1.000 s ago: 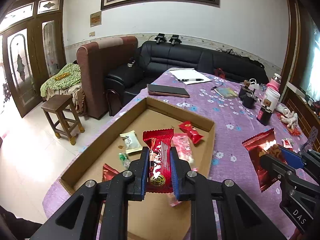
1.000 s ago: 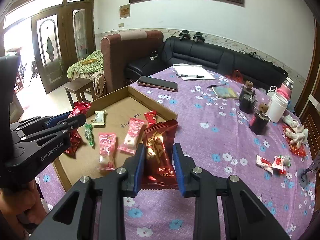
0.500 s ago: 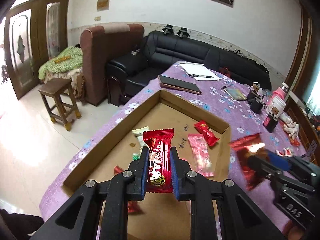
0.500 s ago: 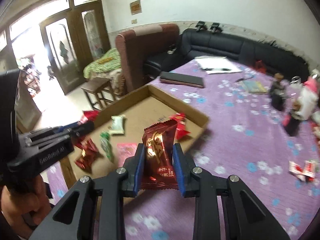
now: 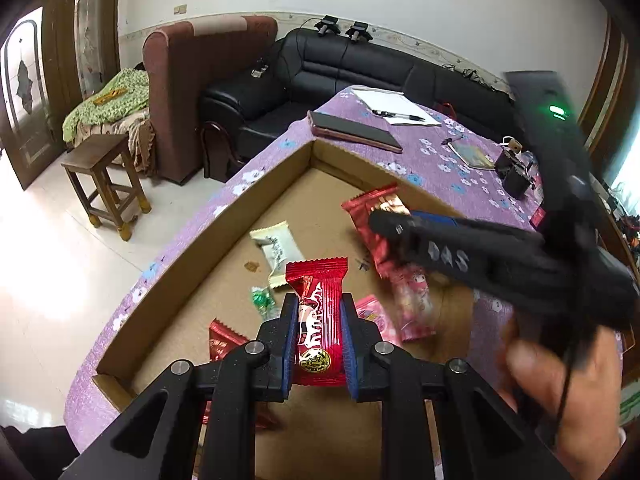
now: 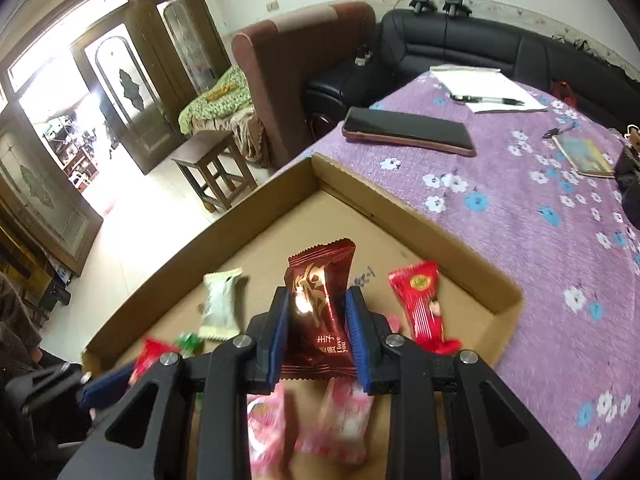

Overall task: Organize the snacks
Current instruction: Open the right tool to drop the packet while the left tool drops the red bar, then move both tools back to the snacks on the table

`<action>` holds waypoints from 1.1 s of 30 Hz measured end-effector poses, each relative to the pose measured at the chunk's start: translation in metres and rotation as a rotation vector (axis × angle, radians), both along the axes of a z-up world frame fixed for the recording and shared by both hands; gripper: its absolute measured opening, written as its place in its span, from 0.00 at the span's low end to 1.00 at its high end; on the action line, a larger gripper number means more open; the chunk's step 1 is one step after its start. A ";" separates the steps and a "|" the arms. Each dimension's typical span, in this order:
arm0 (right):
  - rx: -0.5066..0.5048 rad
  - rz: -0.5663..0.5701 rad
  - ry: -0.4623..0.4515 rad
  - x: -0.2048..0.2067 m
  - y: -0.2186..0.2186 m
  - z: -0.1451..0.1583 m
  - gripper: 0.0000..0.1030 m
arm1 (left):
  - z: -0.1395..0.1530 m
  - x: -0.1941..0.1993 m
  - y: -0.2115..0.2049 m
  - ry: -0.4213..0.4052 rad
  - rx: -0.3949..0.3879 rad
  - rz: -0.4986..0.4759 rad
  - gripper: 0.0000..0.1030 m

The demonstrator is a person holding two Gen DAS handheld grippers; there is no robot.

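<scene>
This is a home living room. A black leather corner sofa runs along a white wall with a patterned border strip, beside a brown upholstered armchair. Wooden double doors with frosted glass panes open to daylight, and a small wooden stool stands on the pale tiled floor. A table under a purple flowered cloth carries a notepad with a pen.
</scene>
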State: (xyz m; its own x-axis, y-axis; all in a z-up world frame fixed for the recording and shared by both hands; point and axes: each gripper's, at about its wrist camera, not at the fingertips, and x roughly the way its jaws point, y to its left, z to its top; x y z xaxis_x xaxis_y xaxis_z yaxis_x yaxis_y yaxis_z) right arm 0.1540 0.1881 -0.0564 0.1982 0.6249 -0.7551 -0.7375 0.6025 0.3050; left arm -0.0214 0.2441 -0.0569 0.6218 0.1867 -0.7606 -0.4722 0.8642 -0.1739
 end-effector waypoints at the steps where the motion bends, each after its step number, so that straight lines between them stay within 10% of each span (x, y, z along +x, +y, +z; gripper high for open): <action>1: -0.001 0.004 0.014 0.004 0.004 -0.002 0.27 | 0.000 -0.001 0.002 0.004 -0.003 0.003 0.20; 10: 0.041 -0.017 -0.004 0.001 -0.005 0.011 0.41 | -0.002 -0.001 -0.010 0.028 0.007 -0.041 0.20; 24: 0.175 -0.179 -0.049 -0.014 -0.145 0.049 0.45 | -0.024 0.001 -0.027 0.096 0.019 -0.043 0.21; 29: 0.179 -0.249 -0.053 -0.014 -0.194 0.046 0.45 | -0.019 -0.003 -0.034 0.082 0.049 -0.020 0.71; 33: 0.176 -0.311 -0.046 -0.012 -0.230 0.039 0.45 | -0.006 -0.004 -0.049 0.053 0.089 -0.036 0.72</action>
